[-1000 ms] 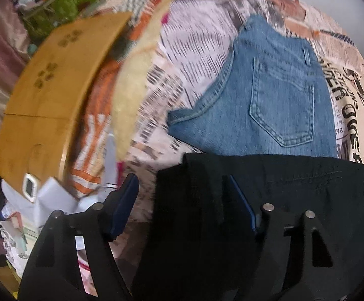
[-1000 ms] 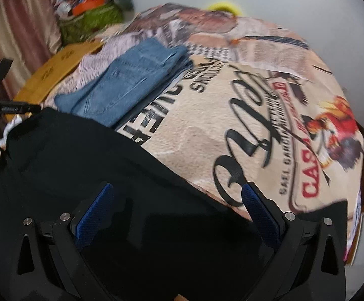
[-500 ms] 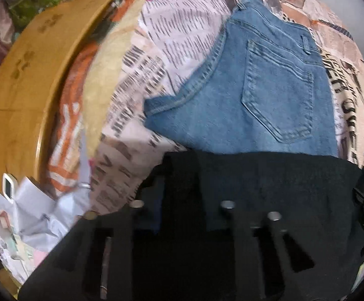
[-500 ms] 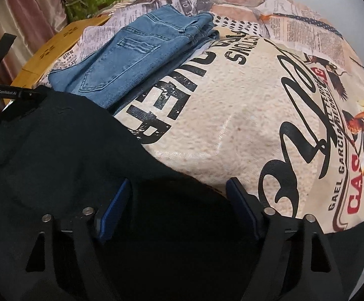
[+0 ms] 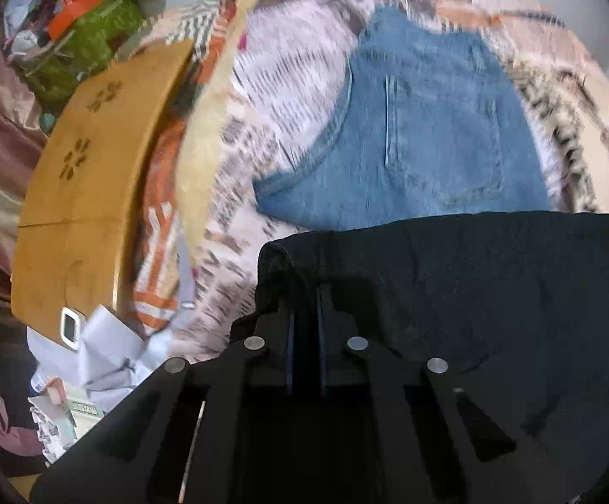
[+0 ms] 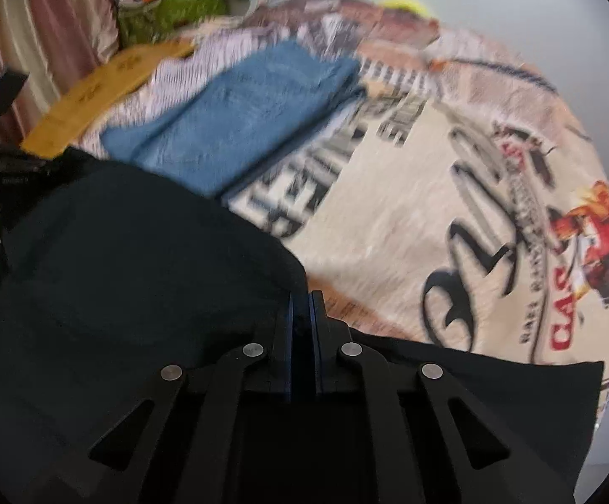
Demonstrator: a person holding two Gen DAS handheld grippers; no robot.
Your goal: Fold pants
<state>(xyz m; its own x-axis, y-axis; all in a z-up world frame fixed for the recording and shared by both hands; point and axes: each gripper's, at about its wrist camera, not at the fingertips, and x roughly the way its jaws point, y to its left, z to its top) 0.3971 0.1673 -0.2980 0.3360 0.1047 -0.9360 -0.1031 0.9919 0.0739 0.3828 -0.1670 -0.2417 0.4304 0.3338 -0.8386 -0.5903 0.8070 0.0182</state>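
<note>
Printed bedspread (image 6: 409, 218) covers surface; folded blue jeans (image 5: 422, 134) lie on it beyond black pants (image 5: 472, 294). Black pants: dark, matte, spread across near edge. Left gripper (image 5: 304, 315) clenched on pants' left edge; right gripper (image 6: 302, 315) clenched on right edge, jaws just closed

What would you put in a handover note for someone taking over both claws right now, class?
Left claw: shut on the black pants, at their left edge.
Right claw: shut on the same pants, at their right edge. Both have just closed.
Blue jeans: already folded, lying on the printed bedspread beyond the black pair.
Done: both edges gripped.
Left: fold the black pants over, smooth them and release.
</note>
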